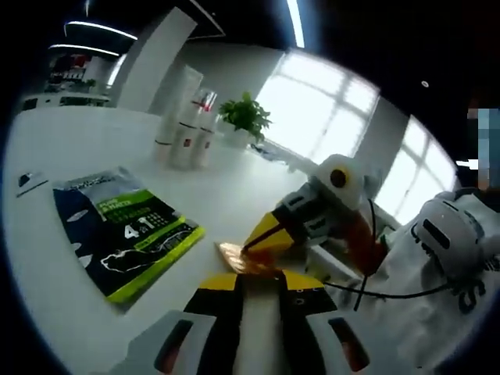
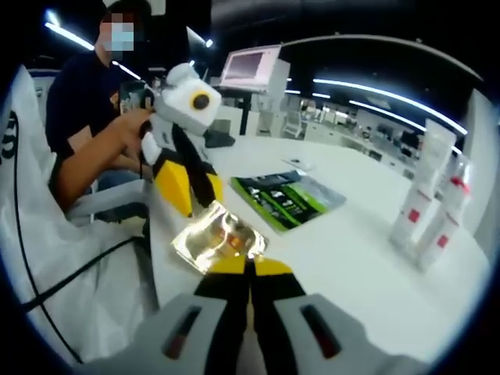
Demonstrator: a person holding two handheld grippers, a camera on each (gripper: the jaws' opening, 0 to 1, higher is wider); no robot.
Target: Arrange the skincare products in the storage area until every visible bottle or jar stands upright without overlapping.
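Yellow-tipped left tongs (image 1: 251, 275), jaws together, pinch 1 corner of a shiny copper-gold foil packet (image 1: 241, 258) lying flat on the white bench (image 1: 70, 141). Right tongs (image 1: 269, 230) enter the left gripper view from the right and grip the same packet from the opposite side. Right gripper view: own right tongs (image 2: 250, 267) shut on the packet's near edge (image 2: 219, 238); left tongs (image 2: 187, 191) hold its far corner, a person's hand (image 2: 129, 129) behind them. Packet sits between both tongs, close to the bench edge on the person's side, long axis running roughly from one tong to the other. Green and dark printed pouch (image 2: 285, 199) lies flat just beyond the packet, apart from it. White skincare bottles (image 2: 428, 207), 3 or so, stand upright in a tight cluster well apart from the packet; in the left gripper view the same cluster (image 1: 183, 137) stands beside a potted plant (image 1: 246, 117). Judgement: bottles lie ahead and to the right of the right tongs, across open bare bench, so that side has the shorter reach; nothing obstructs the path. Whether the bottles touch each other cannot be told.
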